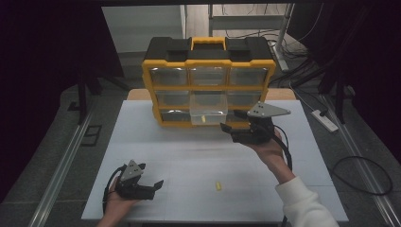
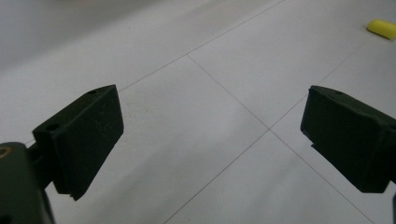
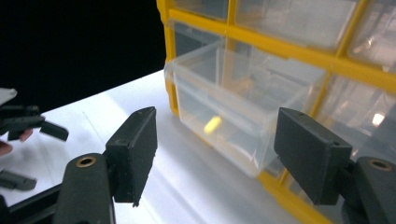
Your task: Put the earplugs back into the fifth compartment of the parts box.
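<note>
- The right tool (image 1: 234,128) stands with its jaws wide and nothing between them, just in front of the pulled-out clear drawer (image 1: 208,109). In the right gripper view the two black jaws frame that drawer (image 3: 224,121), so the tool seems lined up with it, either after dropping something in or ready to push it shut; which of the two I cannot tell.
- A small yellow piece (image 3: 212,124) lies on the drawer's floor. The drawer sticks out from the lower middle of the organizer, presumably left open so pieces can go in from above.
- The yellow-and-black organizer (image 1: 208,61) stands upright at the far end of the white counter (image 1: 189,156), its clear fronts facing the person, which keeps every drawer within reach.
- The left tool (image 1: 149,185) rests low over the near left part of the counter, its jaws also spread wide and empty. In the left gripper view, bare counter (image 2: 196,116) shows between the jaws.
- A second yellow piece (image 1: 218,186) lies loose on the counter near the front edge, to the right of the left tool and apart from it; it shows at the upper right corner of the left gripper view (image 2: 382,28). By my reading it is the next thing to be picked up, and the left tool sits close enough to take it.
</note>
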{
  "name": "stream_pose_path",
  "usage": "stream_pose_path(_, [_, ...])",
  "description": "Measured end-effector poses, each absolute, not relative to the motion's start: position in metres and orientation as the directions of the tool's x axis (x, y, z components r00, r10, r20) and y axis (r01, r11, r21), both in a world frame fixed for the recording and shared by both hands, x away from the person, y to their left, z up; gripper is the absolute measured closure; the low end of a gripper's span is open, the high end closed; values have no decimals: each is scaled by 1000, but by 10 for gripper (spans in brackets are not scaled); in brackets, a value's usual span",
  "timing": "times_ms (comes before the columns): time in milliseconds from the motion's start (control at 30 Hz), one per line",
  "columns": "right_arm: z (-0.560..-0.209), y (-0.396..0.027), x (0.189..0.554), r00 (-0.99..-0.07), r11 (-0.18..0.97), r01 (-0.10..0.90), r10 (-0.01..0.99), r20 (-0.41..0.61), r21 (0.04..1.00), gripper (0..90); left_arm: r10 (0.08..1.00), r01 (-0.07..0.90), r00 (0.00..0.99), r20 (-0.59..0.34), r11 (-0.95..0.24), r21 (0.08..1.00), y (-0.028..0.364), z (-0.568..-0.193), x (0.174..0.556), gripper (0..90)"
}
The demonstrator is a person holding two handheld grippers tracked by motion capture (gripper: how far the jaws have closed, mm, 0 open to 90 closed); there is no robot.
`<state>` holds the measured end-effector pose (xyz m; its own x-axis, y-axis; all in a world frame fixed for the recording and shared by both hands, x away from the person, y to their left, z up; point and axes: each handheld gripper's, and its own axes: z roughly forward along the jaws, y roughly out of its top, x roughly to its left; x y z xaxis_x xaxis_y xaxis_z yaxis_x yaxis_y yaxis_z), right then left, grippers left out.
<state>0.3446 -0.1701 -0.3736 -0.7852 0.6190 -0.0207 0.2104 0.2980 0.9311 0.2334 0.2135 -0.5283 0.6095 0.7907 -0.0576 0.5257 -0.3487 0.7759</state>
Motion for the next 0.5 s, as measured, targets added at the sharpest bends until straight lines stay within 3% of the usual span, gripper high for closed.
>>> stream_pose_path(500, [-422, -191, 308, -802, 360, 278, 598, 9, 891, 308, 792, 523, 608, -54, -349, 778, 214, -528, 233, 60])
